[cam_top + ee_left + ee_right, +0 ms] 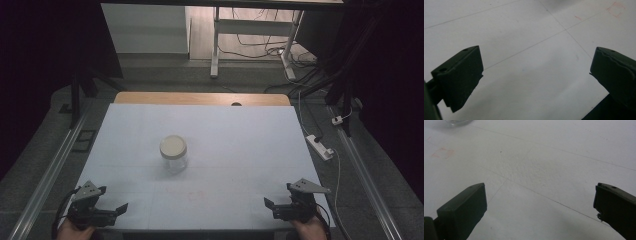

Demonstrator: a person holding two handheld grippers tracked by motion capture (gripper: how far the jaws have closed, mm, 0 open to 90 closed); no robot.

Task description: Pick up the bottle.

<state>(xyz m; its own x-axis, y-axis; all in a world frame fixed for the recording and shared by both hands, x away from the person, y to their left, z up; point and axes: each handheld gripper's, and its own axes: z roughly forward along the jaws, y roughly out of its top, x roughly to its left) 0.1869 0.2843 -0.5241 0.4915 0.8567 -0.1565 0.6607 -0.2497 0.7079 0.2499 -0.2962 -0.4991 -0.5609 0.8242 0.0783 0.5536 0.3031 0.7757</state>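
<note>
Both wide-open grippers, left gripper (121, 208) and right gripper (270, 204), flank a lidded jar (173, 153) mid-table.

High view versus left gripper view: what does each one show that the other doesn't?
High view alone: a lidded glass jar standing on the white table, both grippers, left and right, at the near corners, and a power strip on the floor. Left gripper view alone: a close look at its wide-apart jaws and thin lines ruled on the table. Shared: the table surface and the faint red square mark.
</note>
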